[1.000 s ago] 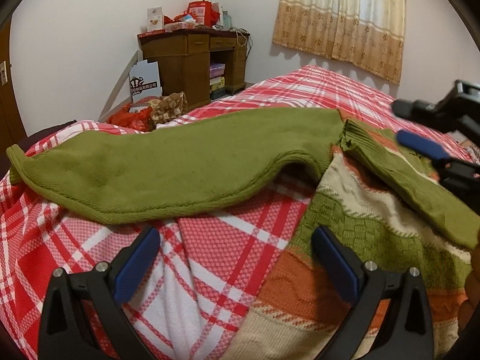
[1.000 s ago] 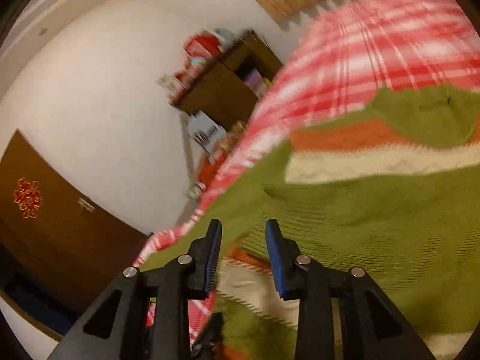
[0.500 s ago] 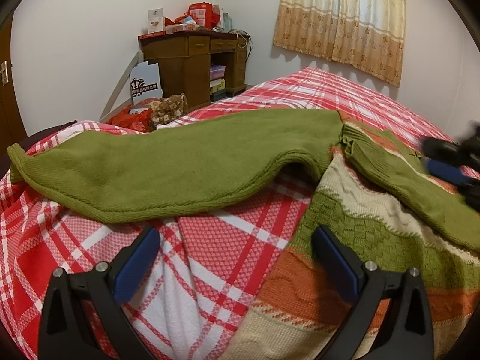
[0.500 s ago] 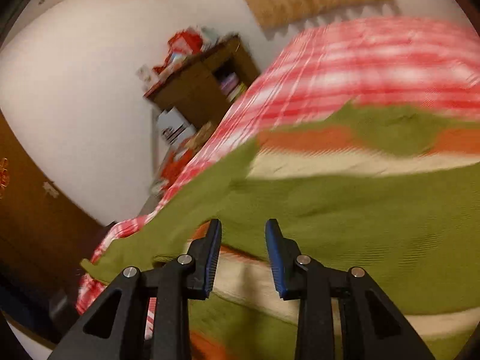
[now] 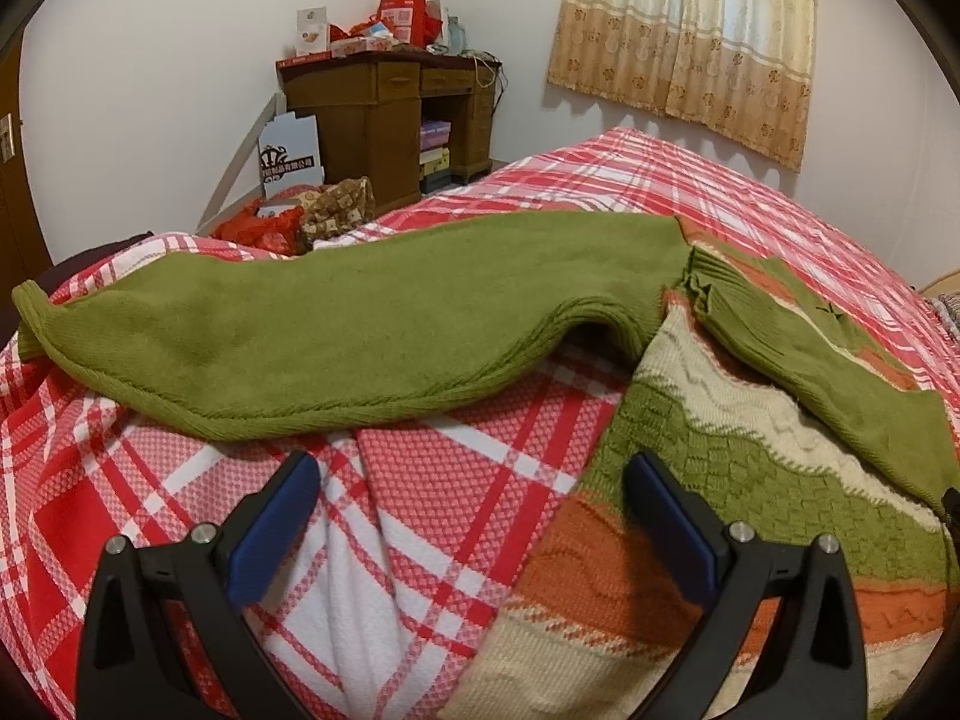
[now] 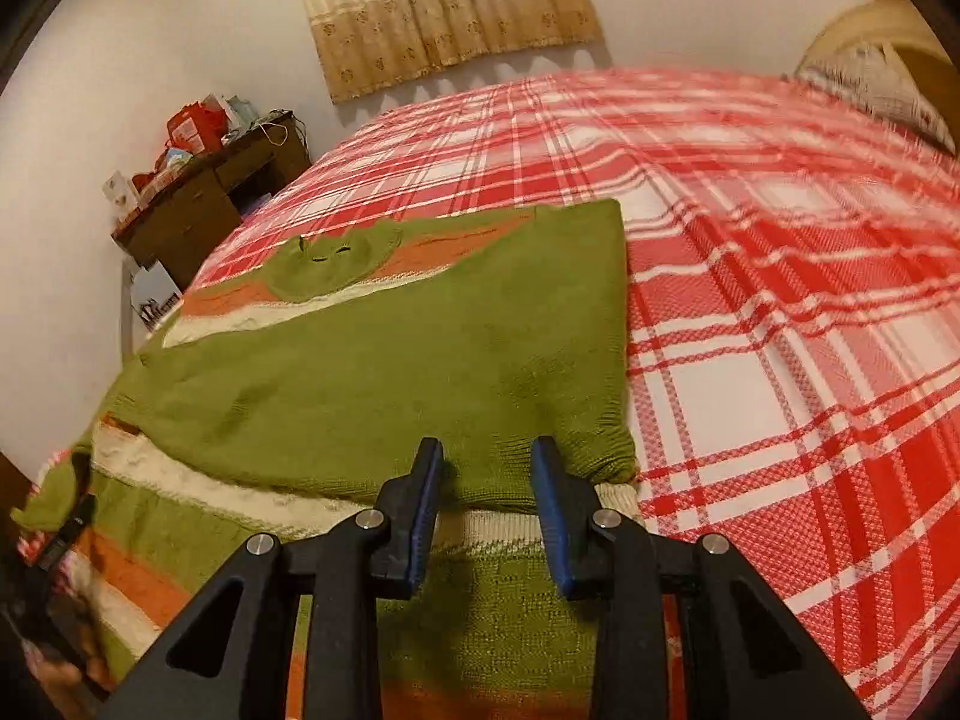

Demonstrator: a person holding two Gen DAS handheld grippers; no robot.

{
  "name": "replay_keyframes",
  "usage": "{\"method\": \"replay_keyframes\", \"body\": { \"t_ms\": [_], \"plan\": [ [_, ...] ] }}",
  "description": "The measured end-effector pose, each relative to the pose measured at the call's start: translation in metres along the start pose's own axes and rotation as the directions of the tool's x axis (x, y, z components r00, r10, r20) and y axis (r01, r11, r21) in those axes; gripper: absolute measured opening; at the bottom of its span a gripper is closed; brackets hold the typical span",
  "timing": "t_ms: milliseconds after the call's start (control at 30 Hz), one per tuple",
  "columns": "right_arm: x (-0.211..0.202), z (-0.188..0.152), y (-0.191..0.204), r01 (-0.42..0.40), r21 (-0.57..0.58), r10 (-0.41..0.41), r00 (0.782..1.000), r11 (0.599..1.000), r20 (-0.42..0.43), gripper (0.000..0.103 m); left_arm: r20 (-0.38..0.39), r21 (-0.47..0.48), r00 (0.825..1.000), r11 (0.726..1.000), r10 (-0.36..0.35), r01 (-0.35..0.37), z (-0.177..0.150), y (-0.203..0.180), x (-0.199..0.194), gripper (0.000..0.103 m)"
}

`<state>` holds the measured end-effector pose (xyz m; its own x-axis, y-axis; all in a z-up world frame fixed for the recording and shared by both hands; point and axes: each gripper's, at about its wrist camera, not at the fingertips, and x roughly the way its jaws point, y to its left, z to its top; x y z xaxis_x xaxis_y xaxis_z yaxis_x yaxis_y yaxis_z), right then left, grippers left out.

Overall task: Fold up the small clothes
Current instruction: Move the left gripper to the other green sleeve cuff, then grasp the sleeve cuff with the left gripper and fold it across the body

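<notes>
Right wrist view: right gripper (image 6: 487, 483) jaws apart, empty, over the folded sleeve of the green, cream and orange striped knitted sweater (image 6: 384, 360).
Left wrist view: left gripper (image 5: 471, 516) wide, empty, at the sweater's (image 5: 720, 480) side edge; its other sleeve lies just beyond.

A red and white plaid bedspread (image 5: 474, 510) covers the bed. At the far left, against the white wall, stands a dark wooden desk (image 5: 366, 120) with red boxes and packets (image 5: 396, 24) heaped on top. A blue and white cardboard box (image 5: 288, 156) leans beside it, with red bags (image 5: 258, 228) nearer. Beige patterned curtains (image 5: 690, 36) hang at the far right.
</notes>
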<state>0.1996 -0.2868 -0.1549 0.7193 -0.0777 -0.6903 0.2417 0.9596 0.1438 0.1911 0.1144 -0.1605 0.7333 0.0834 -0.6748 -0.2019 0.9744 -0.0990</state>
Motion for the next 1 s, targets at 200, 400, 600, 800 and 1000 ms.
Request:
{"method": "replay_keyframes", "body": {
  "t_ms": [200, 400, 600, 800, 1000],
  "plan": [
    [0.002, -0.005, 0.006, 0.028, -0.048, -0.027, 0.999, 0.998, 0.023, 0.037, -0.056, 0.001, 0.998, 0.999, 0.034, -0.034, 0.007, 0.015, -0.018, 0.103],
    [0.0, -0.008, -0.001, -0.011, -0.022, 0.012, 0.999, 1.0, 0.031, 0.039, 0.08, -0.28, 0.982, 0.949, 0.171, -0.143, 0.041, 0.102, -0.059, 0.103],
    [0.001, -0.008, 0.006, 0.006, -0.043, -0.005, 1.0, 0.999, 0.03, 0.041, -0.071, -0.487, 0.971, 0.841, 0.229, -0.234, 0.056, 0.173, -0.027, 0.103],
    [0.001, -0.008, 0.006, 0.006, -0.044, -0.005, 1.0, 0.999, 0.031, 0.042, -0.129, -0.55, 0.98, 0.811, 0.155, -0.2, 0.059, 0.191, 0.013, 0.073],
    [0.003, -0.007, 0.005, 0.007, -0.047, -0.005, 0.999, 0.999, 0.033, 0.042, -0.094, -0.506, 0.97, 0.828, 0.225, -0.241, 0.066, 0.182, 0.014, 0.028]
  ]
}}
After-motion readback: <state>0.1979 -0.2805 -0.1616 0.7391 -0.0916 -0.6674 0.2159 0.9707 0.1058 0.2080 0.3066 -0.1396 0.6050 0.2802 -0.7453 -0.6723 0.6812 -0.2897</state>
